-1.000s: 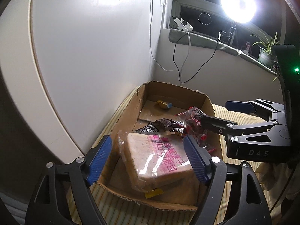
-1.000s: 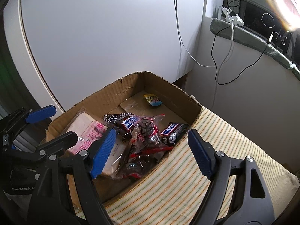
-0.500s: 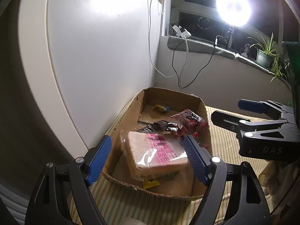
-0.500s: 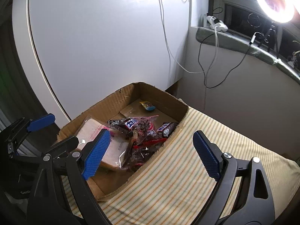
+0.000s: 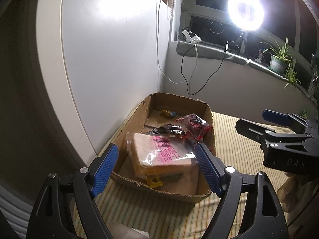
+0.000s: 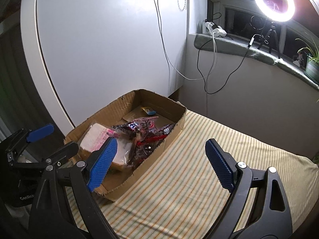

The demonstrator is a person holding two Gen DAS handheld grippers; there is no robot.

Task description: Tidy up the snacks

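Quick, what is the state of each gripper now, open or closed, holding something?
Left gripper: open, holding nothing; the wrapped bread lies in the box beyond it.
Right gripper: open, empty; its jaws have just been opening.

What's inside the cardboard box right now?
The cardboard box holds wrapped bread, a red snack bag, dark candy wrappers and a small yellow-blue packet. Anything beneath them is hidden.

ring light (image 6: 273, 0), potted plant (image 5: 278, 57), cables (image 6: 207, 75)
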